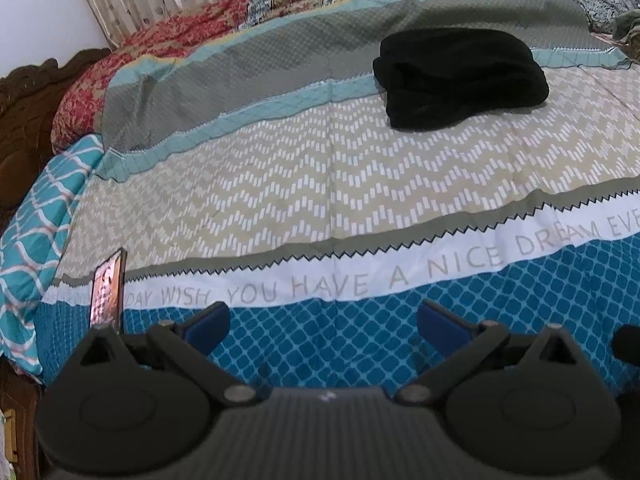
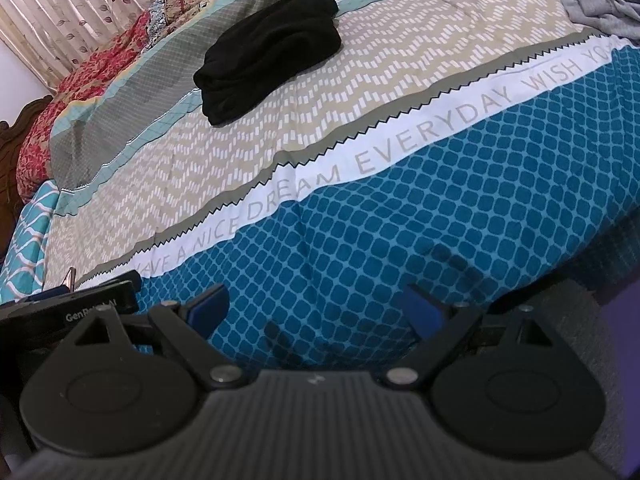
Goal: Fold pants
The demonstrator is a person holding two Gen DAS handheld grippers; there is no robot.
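In the left wrist view the black pants (image 1: 460, 78) lie bundled on the bed (image 1: 280, 184), far ahead and right of the wide-spread, empty left gripper (image 1: 323, 326); in the right wrist view they sit ahead-left of the equally wide, empty right gripper (image 2: 316, 310), long axis running diagonally, neither clearly nearer.

Folded pants on a bed, seen from its near edge.
The pants (image 1: 460, 78) lie on the bedspread (image 1: 320, 168) at one o'clock, well beyond the left gripper (image 1: 322, 326); a phone (image 1: 107, 294) stands at ten o'clock.
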